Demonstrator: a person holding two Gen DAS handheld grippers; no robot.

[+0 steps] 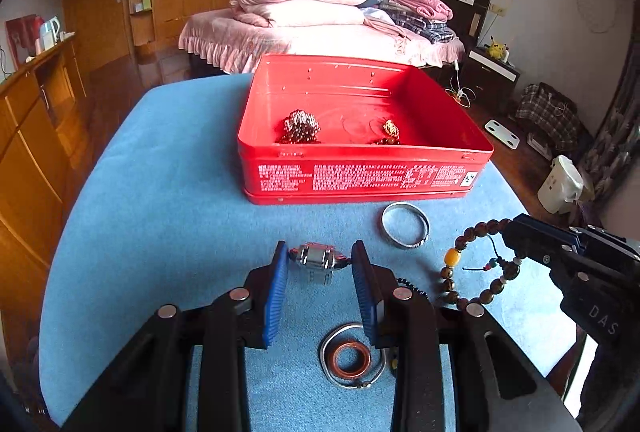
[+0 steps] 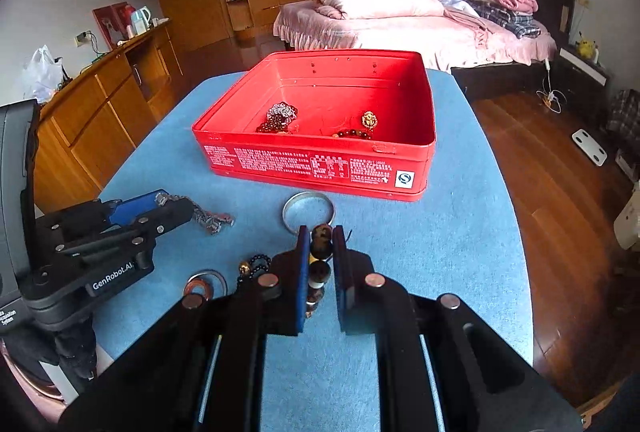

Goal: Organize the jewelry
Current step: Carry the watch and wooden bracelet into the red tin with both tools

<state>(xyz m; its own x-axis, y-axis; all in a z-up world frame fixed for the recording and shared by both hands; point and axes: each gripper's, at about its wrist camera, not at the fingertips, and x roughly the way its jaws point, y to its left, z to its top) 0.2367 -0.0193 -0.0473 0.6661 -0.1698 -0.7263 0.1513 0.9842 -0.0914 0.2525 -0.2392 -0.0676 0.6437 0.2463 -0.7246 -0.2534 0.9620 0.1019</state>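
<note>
A red tin box [image 1: 360, 175] [image 2: 320, 167] stands open on the blue table and holds a dark bead bundle [image 1: 302, 125] and a gold piece [image 1: 391, 129]. My left gripper [image 1: 320, 262] is open, its blue pads on either side of a silver metal watch band [image 1: 318, 260] lying on the cloth; the band also shows in the right wrist view [image 2: 208, 218]. My right gripper [image 2: 322, 244] is shut on a brown wooden bead bracelet [image 2: 320, 256] [image 1: 476, 272]. A silver bangle [image 1: 405, 224] [image 2: 308, 209] lies before the box.
A silver ring-shaped bangle with a copper ring [image 1: 352, 356] [image 2: 204, 284] lies near my left gripper's base. A black bead string [image 2: 256, 264] lies beside it. The table edge drops to a wooden floor on the right; a bed stands behind.
</note>
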